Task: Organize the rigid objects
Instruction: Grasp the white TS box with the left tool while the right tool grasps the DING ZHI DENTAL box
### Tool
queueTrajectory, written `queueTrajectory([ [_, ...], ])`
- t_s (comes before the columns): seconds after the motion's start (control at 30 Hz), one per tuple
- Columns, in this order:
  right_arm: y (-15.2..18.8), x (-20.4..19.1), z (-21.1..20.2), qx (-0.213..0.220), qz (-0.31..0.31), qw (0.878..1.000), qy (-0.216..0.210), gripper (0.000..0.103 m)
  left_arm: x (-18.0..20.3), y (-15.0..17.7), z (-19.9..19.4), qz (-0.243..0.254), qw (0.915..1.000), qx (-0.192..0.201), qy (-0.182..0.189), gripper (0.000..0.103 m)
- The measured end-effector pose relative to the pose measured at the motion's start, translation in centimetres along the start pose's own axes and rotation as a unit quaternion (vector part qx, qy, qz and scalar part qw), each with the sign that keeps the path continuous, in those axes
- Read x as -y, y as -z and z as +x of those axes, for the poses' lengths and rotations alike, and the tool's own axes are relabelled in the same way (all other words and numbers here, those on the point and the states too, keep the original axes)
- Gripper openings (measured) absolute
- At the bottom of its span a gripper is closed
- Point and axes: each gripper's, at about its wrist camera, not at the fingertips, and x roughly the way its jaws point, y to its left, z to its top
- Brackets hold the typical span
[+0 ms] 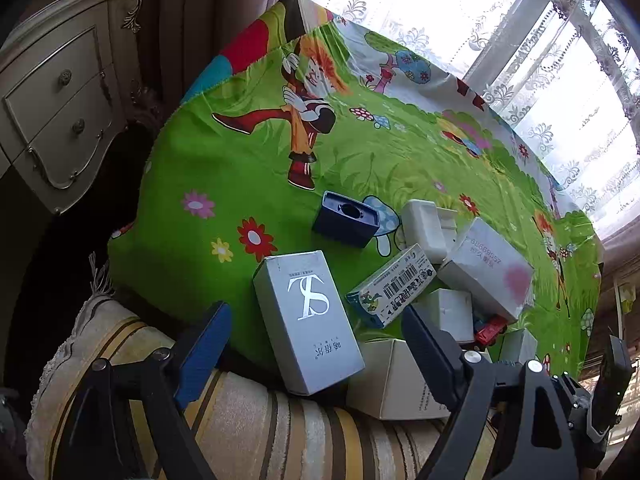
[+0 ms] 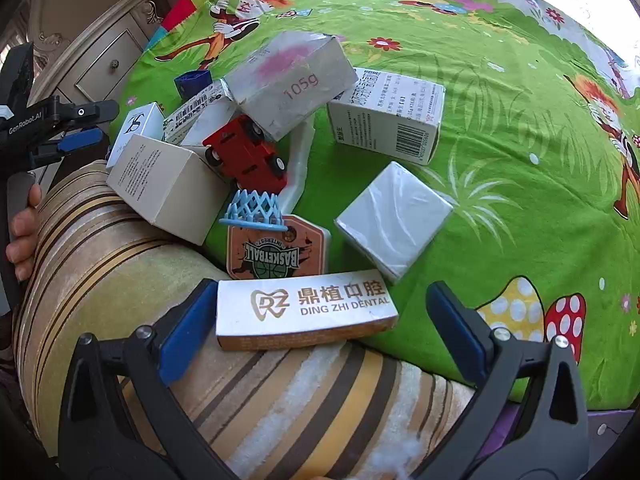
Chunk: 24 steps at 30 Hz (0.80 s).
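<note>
The right claw (image 2: 316, 320) was spread wide around the dental box (image 2: 306, 310), pinching nothing, at the edge where the striped cushion (image 2: 120, 248) met the green cloth (image 2: 520, 184). The left claw (image 1: 316, 344) was spread wide near the silver box (image 1: 308, 320). Farther off the cloth lay bare.

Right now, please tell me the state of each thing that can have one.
left gripper: open, holding nothing
right gripper: open, dental box between its fingers
silver TS box: closed, lying flat
dental box: closed, ungripped
red toy car: tipped over, wheels showing
dresser drawers: shut
</note>
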Motion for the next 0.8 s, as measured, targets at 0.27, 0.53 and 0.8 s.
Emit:
queueTrajectory([
  [0.27,0.0,-0.3,0.8,-0.009,-0.007,1.0,0.014,0.093,0.6,0.4,1.7,0.021,0.9994,-0.01,-0.027,0.074],
  [0.53,0.8,-0.5,0.6,0.005,-0.01,1.0,0.018,0.084,0.1,1.2,3.0,0.014,0.9996,-0.01,-0.022,0.052],
  [0.8,1.0,-0.7,0.3,0.013,-0.01,1.0,0.025,0.083,0.1,1.2,2.4,0.011,0.9996,0.012,-0.025,0.048],
])
